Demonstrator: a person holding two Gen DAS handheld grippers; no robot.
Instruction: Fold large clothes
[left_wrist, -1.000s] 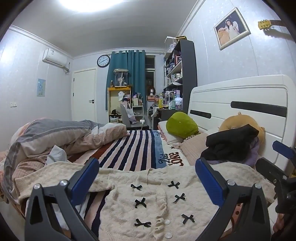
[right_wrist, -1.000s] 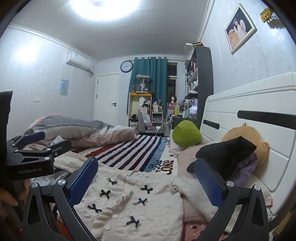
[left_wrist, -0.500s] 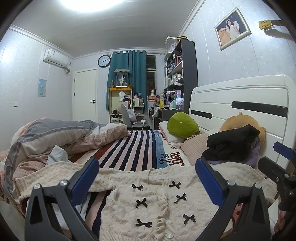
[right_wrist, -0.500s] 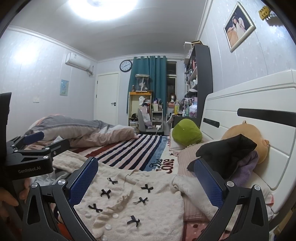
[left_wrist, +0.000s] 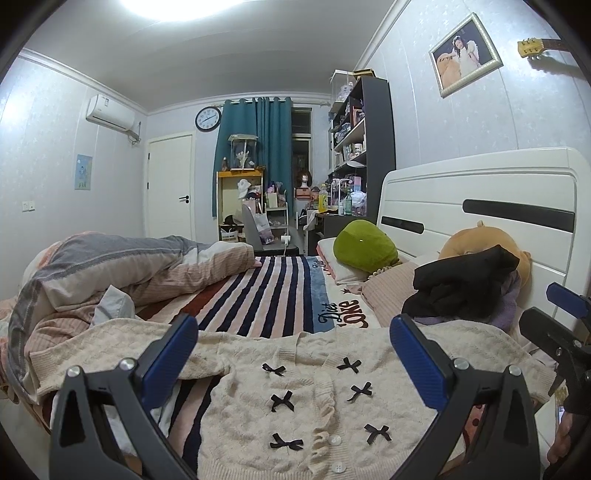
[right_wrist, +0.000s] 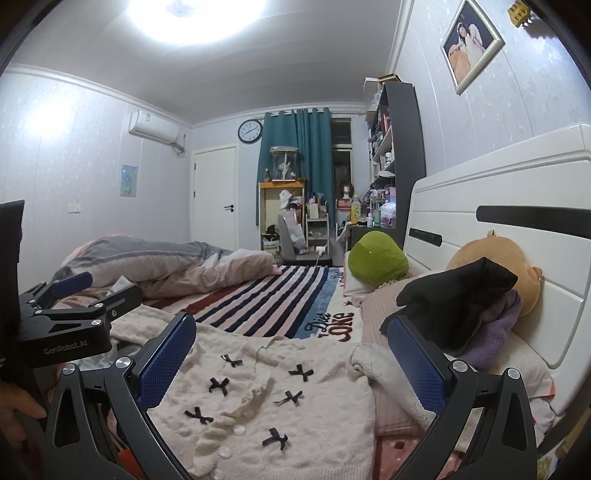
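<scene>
Almost nothing moves since before: my left gripper (left_wrist: 293, 363) and right gripper (right_wrist: 291, 363) hover, jaws apart and empty. Near me the cardigan (left_wrist: 314, 391) lies flat on the bed (left_wrist: 266, 291), no fold yet.

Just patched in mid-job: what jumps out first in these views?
A cream cardigan dotted with black bows lies spread flat on the striped bedspread, right ahead of both open grippers, left gripper and right gripper. By the white headboard, dark clothes drape over an orange plush.
</scene>
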